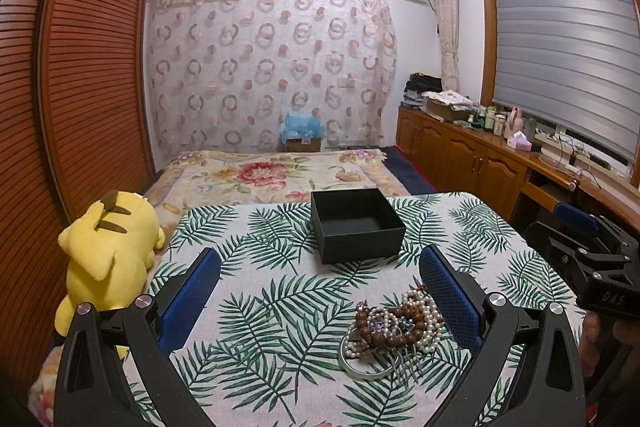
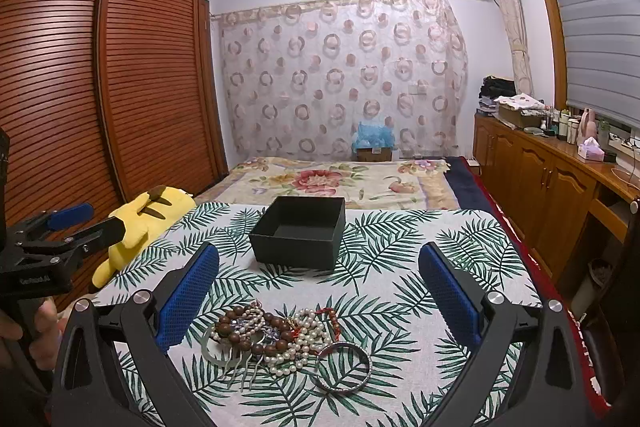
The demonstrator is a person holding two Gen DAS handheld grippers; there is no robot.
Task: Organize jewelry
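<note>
Two hand-held grippers above a small table covered by a palm-leaf cloth (image 1: pixel 280 307), at the foot of a bed with a floral blanket (image 1: pixel 272 171).

Left gripper (image 1: pixel 320 291): blue-padded fingers (image 1: pixel 192 303) spread wide, nothing between them but cloth and the left part of the jewelry heap. Also seen from the right wrist view at far left, gripped by a hand (image 2: pixel 40 331), fingers apart there too.

Right gripper (image 2: pixel 320 291): fingers (image 2: pixel 452 295) spread wide, empty, hovering over the heap.

Jewelry pile (image 2: pixel 280 339) on the near part of the table, tangled: brown wooden bead bracelet (image 2: pixel 248 337), pearl strands (image 2: pixel 304 343), a pale green comb (image 2: pixel 240 367) with teeth pointing near, and a silver bangle (image 2: pixel 344 367) lying flat at the right near edge of the heap, touching the pearls. A light jade-coloured bangle (image 1: pixel 360 367) at the left near side, partly under the beads.

Black open box (image 1: pixel 356 223) farther along the table, well apart from the pile, upright, interior bare as far as visible.

Yellow plush toy (image 1: pixel 108 251) on the bed just left of the table. Brown louvered wardrobe (image 1: pixel 80 67) along the left wall, wooden cabinets (image 2: pixel 540 179) along the right.
</note>
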